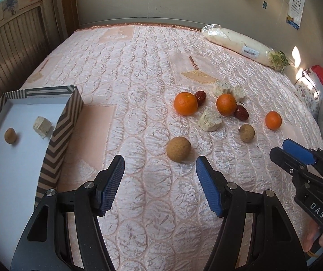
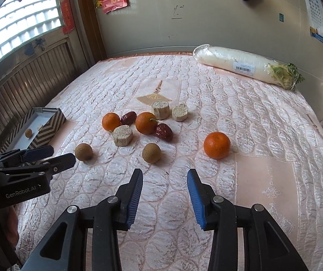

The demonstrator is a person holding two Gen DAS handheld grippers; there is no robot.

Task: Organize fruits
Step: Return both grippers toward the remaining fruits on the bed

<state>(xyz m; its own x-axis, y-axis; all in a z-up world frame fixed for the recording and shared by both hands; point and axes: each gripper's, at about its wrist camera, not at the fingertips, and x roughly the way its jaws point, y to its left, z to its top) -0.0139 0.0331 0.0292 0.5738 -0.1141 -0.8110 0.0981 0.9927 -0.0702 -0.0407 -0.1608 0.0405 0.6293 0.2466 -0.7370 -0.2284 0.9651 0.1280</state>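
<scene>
A wrapped white radish [image 2: 240,64] lies at the upper right of your bedspread [image 2: 263,135], well apart from the fruit. Your left tongs [image 1: 160,169] are spread, empty, a brown fruit [image 1: 178,149] just beyond them. Your right tongs [image 2: 164,180] gape too, an orange [image 2: 217,145] beyond. The striped box [image 1: 64,122] is cut off at left.

Three oranges [image 2: 216,145] (loose) beside box [image 2: 48,126].

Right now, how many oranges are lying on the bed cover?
3. One is leftmost, beside a red date; one is in the middle of the cluster; one lies alone at right. None seems hidden.
</scene>
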